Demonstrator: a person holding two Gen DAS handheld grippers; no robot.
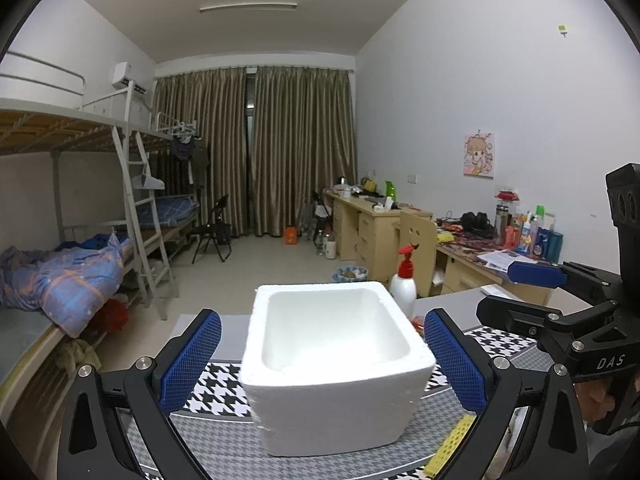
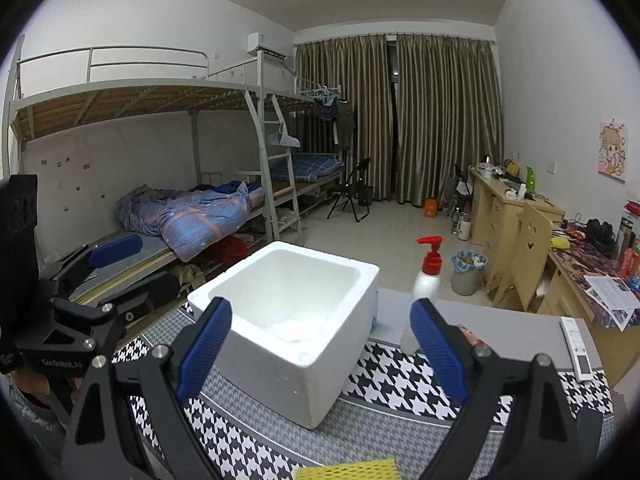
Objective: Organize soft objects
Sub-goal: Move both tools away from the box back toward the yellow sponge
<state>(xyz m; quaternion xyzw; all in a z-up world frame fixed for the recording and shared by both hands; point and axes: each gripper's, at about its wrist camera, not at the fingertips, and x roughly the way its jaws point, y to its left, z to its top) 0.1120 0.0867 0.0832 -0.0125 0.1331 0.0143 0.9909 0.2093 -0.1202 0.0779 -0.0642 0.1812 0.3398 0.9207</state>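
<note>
Flanking the foam box [image 1: 332, 364], both claws gape empty; right claw [image 1: 532, 296] reads "DAS".

Dim, even light from the long ceiling tube lamp [image 1: 248, 7]; sharp focus; strong fisheye bending, black vignetted corners.

I see a bunk bed [image 2: 160, 128] along the left wall with a rumpled blue quilt [image 2: 192, 216] on its lower bunk. Brown curtains [image 2: 400, 120] cover the far window, a folding chair [image 2: 352, 192] stands before them, and cluttered desks [image 1: 380, 220] line the right wall.
</note>
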